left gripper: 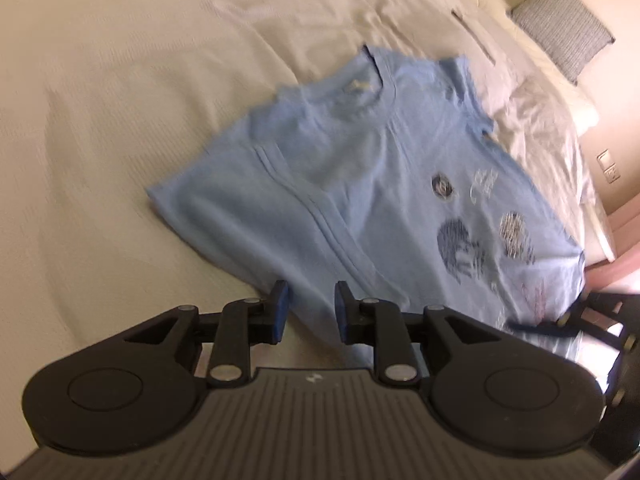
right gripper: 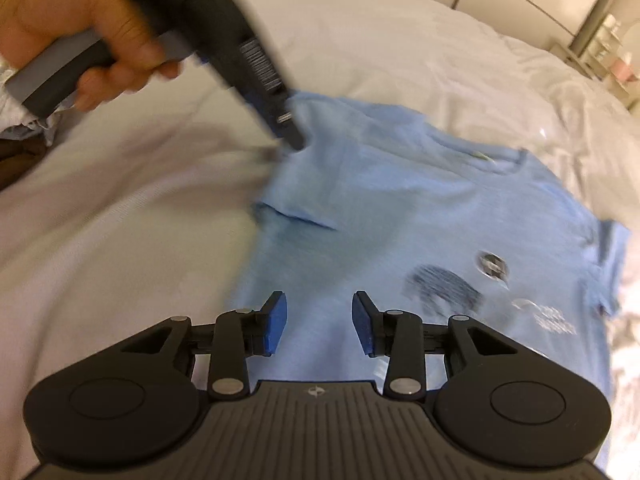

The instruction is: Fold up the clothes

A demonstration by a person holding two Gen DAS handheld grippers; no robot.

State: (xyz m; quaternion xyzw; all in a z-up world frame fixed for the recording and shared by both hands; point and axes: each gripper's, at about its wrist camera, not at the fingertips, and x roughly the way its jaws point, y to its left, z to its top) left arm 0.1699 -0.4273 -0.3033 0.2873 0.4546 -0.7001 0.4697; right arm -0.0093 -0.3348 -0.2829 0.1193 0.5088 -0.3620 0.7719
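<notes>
A light blue T-shirt point(left gripper: 360, 184) with dark printed patches lies on the bed, neck pointing away, its left side folded inward over the chest. My left gripper point(left gripper: 310, 308) is open just over the shirt's near edge, with nothing between its pads. The right wrist view shows the same T-shirt point(right gripper: 400, 208) and the left gripper point(right gripper: 290, 132) from the side, held by a hand point(right gripper: 60, 20), its tip at the shirt's far left corner. My right gripper point(right gripper: 319, 322) is open above the lower part of the shirt. The right gripper point(left gripper: 560, 322) also shows at the shirt's right edge.
The bed is covered by a cream, slightly creased sheet point(left gripper: 120, 120). A grey textured pillow point(left gripper: 560, 24) lies at the head end above crumpled bedding point(left gripper: 532, 120). A shelf with small items point(right gripper: 608, 52) stands beyond the bed.
</notes>
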